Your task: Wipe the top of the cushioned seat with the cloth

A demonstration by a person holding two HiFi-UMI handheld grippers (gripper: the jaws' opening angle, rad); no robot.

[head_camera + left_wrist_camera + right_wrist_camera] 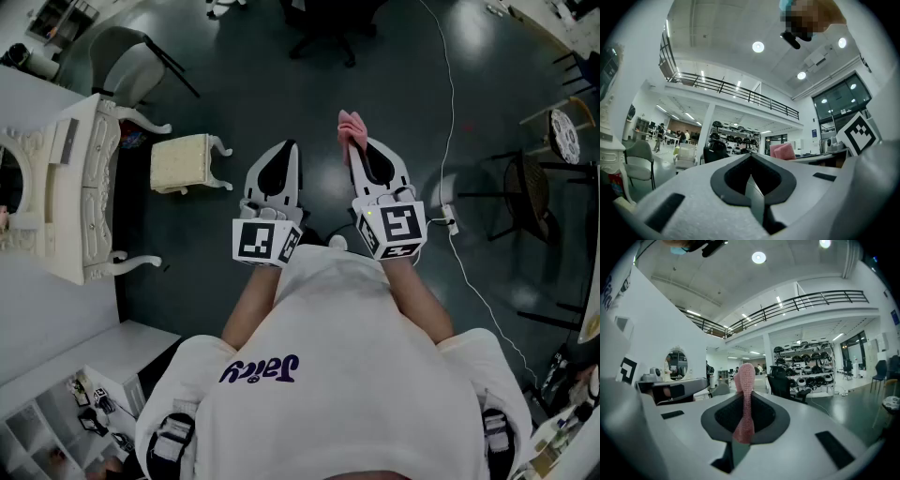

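The cushioned seat [184, 162] is a small cream stool with curved white legs, standing on the dark floor ahead and to the left of both grippers. My right gripper [357, 142] is shut on a pink cloth [350, 128], which sticks up past its tips; in the right gripper view the pink cloth [744, 399] stands pinched between the closed jaws. My left gripper [286, 147] is shut with nothing in it, its jaws meeting in a thin seam [752, 180]. Both are held in front of the person's chest, well apart from the stool.
A white dressing table [80, 187] with an oval mirror [11, 178] stands at the left, a grey chair [131, 66] behind it. A black office chair [323, 28] is at the top, a dark wire chair [534, 187] at the right. A white cable [450, 141] runs across the floor.
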